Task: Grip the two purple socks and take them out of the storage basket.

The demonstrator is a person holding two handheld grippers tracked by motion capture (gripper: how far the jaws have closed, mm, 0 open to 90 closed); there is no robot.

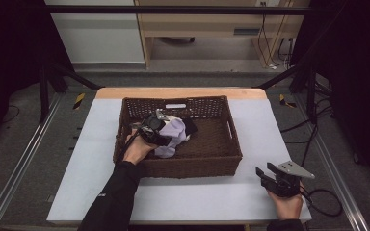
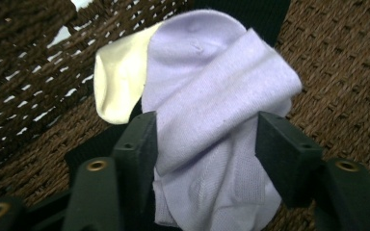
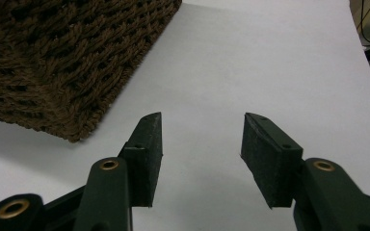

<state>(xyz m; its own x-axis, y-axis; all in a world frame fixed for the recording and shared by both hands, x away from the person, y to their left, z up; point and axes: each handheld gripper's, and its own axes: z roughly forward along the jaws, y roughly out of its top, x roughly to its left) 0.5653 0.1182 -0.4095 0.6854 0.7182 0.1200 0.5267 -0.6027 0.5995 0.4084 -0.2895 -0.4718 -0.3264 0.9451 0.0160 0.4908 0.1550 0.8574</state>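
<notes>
A lavender sock lies folded inside a brown woven basket, partly over a cream sock. My left gripper reaches down into the basket and straddles the lavender sock. Its jaws are open, one on each side of the cloth, which does not look squeezed. In the high view the left gripper sits at the basket's left half. My right gripper rests on the white table near the front right. It is open, with nothing between its jaws.
A dark cloth lies in the basket beside the socks. The basket's corner stands to the left ahead of the right gripper. White tabletop surrounds the basket. A cable trails off the table's right edge.
</notes>
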